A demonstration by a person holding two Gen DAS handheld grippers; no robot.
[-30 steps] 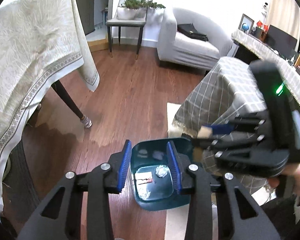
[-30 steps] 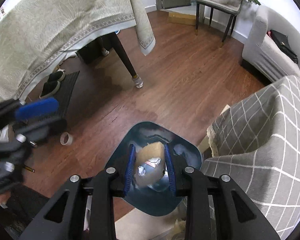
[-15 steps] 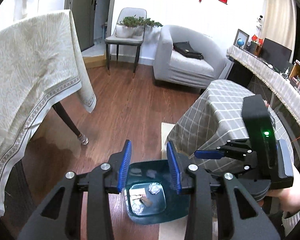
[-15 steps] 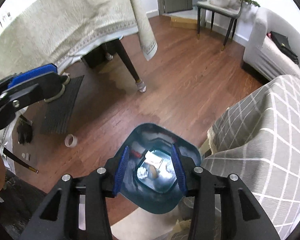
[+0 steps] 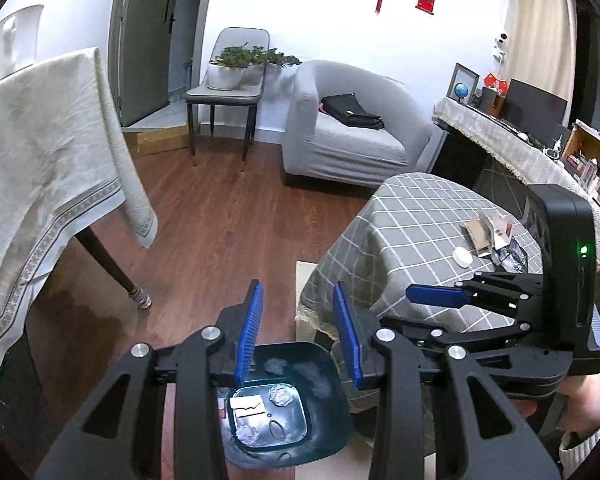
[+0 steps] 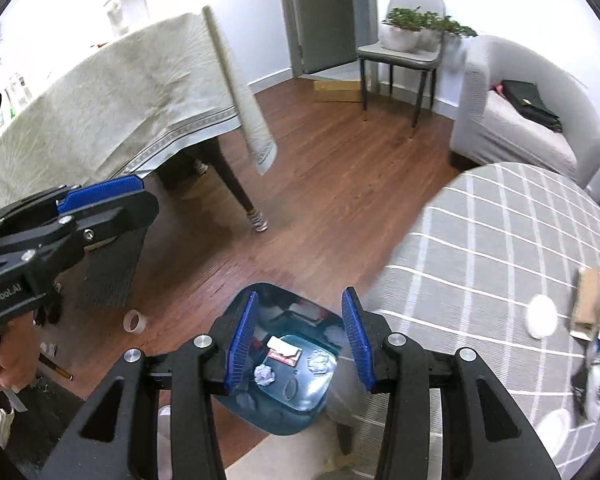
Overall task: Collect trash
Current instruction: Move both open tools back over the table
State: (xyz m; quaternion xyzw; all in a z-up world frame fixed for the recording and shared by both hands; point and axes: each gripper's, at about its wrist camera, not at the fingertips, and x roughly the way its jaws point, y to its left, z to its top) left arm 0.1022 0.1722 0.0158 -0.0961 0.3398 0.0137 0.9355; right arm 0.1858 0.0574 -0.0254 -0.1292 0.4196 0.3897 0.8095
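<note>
A dark teal trash bin (image 5: 324, 436) stands on the floor by the grey checked table (image 5: 412, 232); it also shows in the right wrist view (image 6: 240, 312). Crumpled paper balls (image 5: 281, 395), a white card (image 5: 247, 406) and a red-white wrapper (image 6: 283, 354) lie in it. My left gripper (image 5: 298, 334) is open and empty above the bin. My right gripper (image 6: 302, 344) is open and empty above it too. On the table lie a brown cardboard piece (image 5: 478, 234), a white lid (image 5: 462, 257) and crumpled wrappers (image 5: 508, 254).
A cloth-draped table (image 5: 40, 168) stands at left with its leg (image 5: 112, 272) on the wood floor. A grey armchair (image 5: 352, 140) and a chair with plants (image 5: 228, 88) stand at the back. A tape roll (image 6: 134, 321) lies on the floor.
My right gripper opened and let the cardboard and wrapper drop into the bin. Both grippers rose and tilted up, so the bin now looks smaller and the tabletop trash has come into view.
</note>
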